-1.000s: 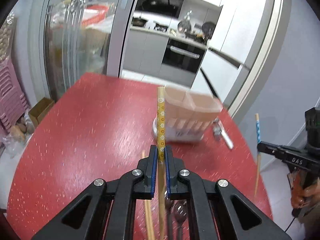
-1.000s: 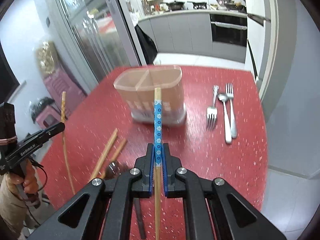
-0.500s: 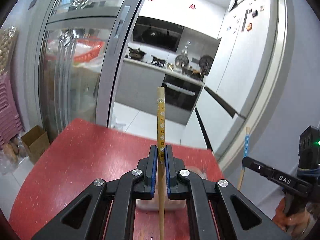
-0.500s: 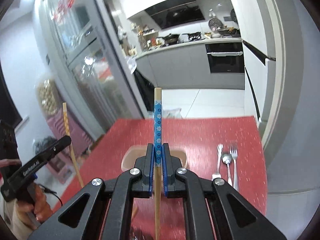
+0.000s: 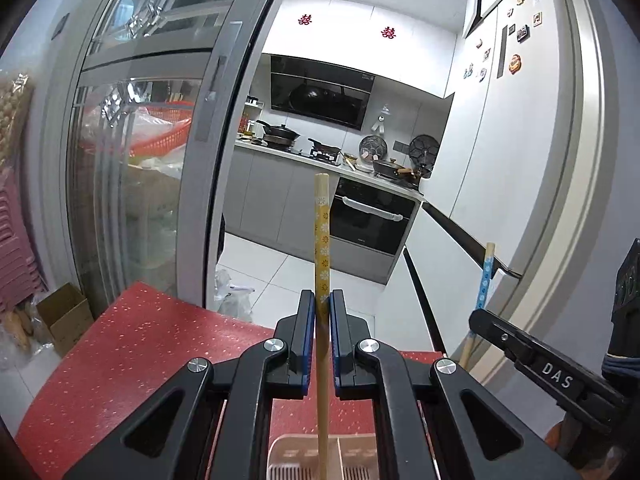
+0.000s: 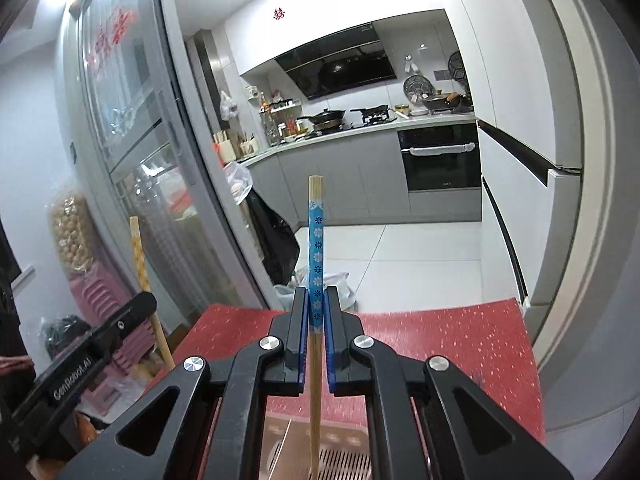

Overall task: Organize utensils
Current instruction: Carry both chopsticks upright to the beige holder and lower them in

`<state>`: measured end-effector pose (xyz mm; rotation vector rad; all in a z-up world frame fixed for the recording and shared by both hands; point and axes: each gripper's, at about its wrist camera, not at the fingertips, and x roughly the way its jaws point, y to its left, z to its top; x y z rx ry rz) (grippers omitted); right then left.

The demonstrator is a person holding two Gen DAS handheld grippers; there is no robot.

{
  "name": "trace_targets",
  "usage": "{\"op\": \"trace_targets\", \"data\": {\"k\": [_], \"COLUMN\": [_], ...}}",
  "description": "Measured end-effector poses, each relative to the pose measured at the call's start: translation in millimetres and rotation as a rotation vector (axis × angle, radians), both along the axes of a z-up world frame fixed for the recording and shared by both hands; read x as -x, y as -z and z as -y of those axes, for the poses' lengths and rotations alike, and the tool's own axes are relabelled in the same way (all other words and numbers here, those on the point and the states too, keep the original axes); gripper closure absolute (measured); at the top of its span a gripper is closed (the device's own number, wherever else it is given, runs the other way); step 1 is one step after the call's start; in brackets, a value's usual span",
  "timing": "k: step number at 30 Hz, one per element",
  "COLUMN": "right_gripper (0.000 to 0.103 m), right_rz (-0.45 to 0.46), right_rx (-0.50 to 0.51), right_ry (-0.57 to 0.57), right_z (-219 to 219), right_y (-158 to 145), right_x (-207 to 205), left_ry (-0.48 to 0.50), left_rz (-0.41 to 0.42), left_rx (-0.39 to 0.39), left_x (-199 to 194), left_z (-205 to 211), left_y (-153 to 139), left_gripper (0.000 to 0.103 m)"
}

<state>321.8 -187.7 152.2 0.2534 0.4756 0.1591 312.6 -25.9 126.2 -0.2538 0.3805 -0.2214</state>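
Left tongs (image 5: 321, 304) and right tongs (image 6: 316, 300) are each clamping one chopstick upright above the holder (image 5: 288, 454) at frame bottom, insertion pending.

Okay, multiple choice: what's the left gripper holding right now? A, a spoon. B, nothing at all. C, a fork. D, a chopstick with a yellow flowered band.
D. In the left wrist view the left gripper has its jaws closed on the yellow-banded chopstick, which stands upright with its lower end over the utensil holder.
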Motion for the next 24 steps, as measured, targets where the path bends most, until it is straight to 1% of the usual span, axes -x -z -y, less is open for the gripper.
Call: {"op": "trace_targets", "data": {"k": [3,6,11,16,21,24], "right_gripper": [0.095,0.095,0.095,0.095,0.095,0.095], "right_rz": [0.023,0.033,0.006,-0.048,-0.089,-0.097], "right_rx": [0.007,0.029,0.039,0.058,0.048,0.048], "right_ry": [0.003,0.006,-0.006,-0.032,-0.039,-0.044], "right_z": [-4,-9,-10,-8,1,4], "right_y": [11,28,64,88,103,104], "right_x": [-10,-13,-16,-13,-2,3], "left_ry": [-0.009,-0.021,-0.026,-0.042,-0.038,-0.041], "left_rz": [0.021,0.035,-0.019,-0.060,-0.098,-0.093], "left_rx": [-0.016,-0.043,-0.055,-0.100,-0.134,-0.166], "left_x": [-9,-14,-19,-13,-5,1], "left_z": [5,10,8,4,1,4], "left_y": [9,28,61,79,91,91], "left_gripper": [0.072,0.072,0.072,0.072,0.072,0.072]}}
